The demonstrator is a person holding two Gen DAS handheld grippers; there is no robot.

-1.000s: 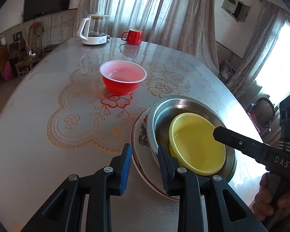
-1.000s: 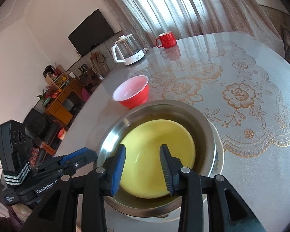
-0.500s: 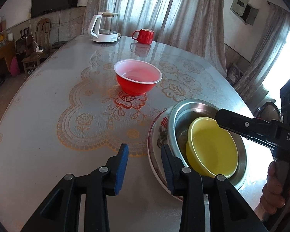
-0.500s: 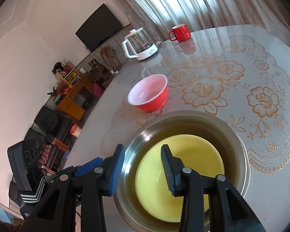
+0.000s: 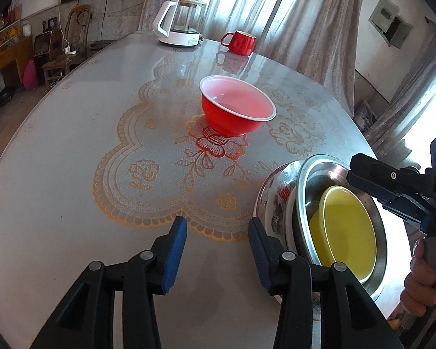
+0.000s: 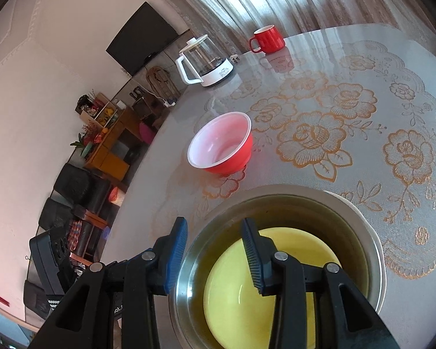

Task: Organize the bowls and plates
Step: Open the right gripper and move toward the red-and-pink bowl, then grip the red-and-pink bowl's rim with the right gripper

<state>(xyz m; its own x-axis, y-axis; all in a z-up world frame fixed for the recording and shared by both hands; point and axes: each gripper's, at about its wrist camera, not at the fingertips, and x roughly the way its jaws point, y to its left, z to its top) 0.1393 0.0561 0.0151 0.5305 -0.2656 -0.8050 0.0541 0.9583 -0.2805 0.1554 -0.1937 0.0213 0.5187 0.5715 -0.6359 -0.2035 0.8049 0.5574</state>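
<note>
The left gripper (image 5: 218,250) hangs over bare tabletop, its jaws opening with nothing between them; its right finger (image 5: 260,250) hides the near-left rim of the floral plate (image 5: 273,200), so contact there is unclear. The right gripper (image 6: 215,251) has its jaws apart and straddles the left rim of the steel bowl (image 6: 363,232), no pad visibly pressing it. The yellow bowl (image 6: 290,250) sits nested inside, its near part cut off by the fingers. This stack lies at the table's (image 5: 58,174) near right edge. The red bowl (image 5: 237,110) stands alone at the centre with open surface all round; the kettle (image 5: 180,20) and red mug (image 5: 241,42) stand at the far edge.
</note>
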